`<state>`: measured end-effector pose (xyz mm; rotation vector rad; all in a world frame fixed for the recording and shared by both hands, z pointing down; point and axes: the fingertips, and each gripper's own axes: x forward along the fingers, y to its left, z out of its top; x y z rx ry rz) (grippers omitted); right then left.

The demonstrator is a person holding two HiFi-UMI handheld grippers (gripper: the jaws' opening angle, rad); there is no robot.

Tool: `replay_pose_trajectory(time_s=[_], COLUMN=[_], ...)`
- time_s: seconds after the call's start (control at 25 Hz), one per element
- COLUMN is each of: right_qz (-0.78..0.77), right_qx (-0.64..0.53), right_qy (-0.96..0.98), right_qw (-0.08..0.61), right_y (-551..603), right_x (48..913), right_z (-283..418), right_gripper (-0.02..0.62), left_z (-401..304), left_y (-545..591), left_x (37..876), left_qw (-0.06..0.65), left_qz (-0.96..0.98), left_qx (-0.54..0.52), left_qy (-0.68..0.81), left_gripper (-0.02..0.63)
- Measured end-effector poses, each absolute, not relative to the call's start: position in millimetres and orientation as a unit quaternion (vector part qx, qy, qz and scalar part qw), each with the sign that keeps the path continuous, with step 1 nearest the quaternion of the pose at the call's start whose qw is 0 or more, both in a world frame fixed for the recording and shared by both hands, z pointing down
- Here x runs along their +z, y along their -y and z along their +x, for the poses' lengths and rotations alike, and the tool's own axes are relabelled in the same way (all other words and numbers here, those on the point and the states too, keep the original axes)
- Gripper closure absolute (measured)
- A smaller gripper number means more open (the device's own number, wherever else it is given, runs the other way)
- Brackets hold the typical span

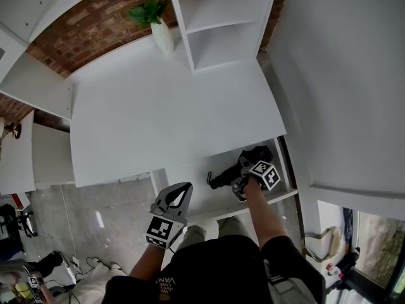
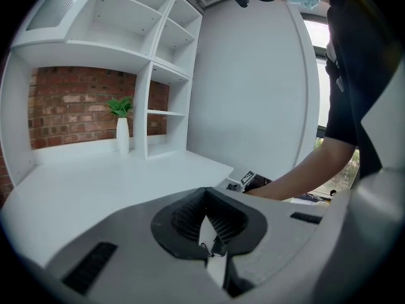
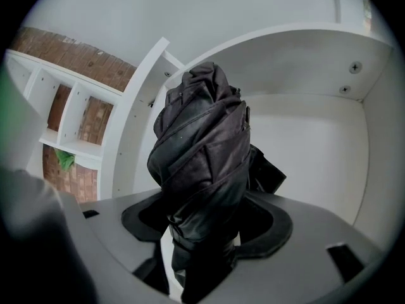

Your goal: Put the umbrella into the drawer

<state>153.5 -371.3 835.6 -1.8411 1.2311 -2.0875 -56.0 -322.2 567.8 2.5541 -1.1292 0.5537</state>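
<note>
A black folded umbrella (image 1: 228, 173) lies low inside the open white drawer (image 1: 190, 183) under the desk's right end. My right gripper (image 1: 245, 171) is shut on it, and its marker cube sits just behind. In the right gripper view the umbrella (image 3: 201, 157) stands up between the jaws and fills the middle, with the drawer's inner wall (image 3: 310, 138) behind it. My left gripper (image 1: 180, 194) hangs in front of the desk, left of the drawer, away from the umbrella. Its jaws are shut with nothing between them (image 2: 212, 233).
The white desk top (image 1: 171, 106) spans the middle. A white vase with a green plant (image 1: 161, 33) stands at its back beside a white shelf unit (image 1: 221, 18). A white wall panel (image 1: 342, 87) closes the right side. Cables and small items lie on the floor (image 1: 38, 271).
</note>
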Motion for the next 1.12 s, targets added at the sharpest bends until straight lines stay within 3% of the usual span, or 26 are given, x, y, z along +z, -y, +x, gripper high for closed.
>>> replay_pose_trajectory(time_s=[0.96, 1.12], right_qz=[-0.611, -0.621], right_qx=[-0.662, -0.643], right_qy=[-0.43, -0.443], right_qw=[0.059, 0.061], right_y=[352, 348], right_x=[800, 784], right_z=[157, 162], right_gripper=[0.314, 0.339], left_z=[-50, -49], left_y=[318, 317], left_x=[563, 559], left_qw=[0.142, 0.131], left_qz=[0.904, 0.91], left_qx=[0.188, 0.184], left_qy=[0.358, 0.347], left_gripper=[0.6, 0.6])
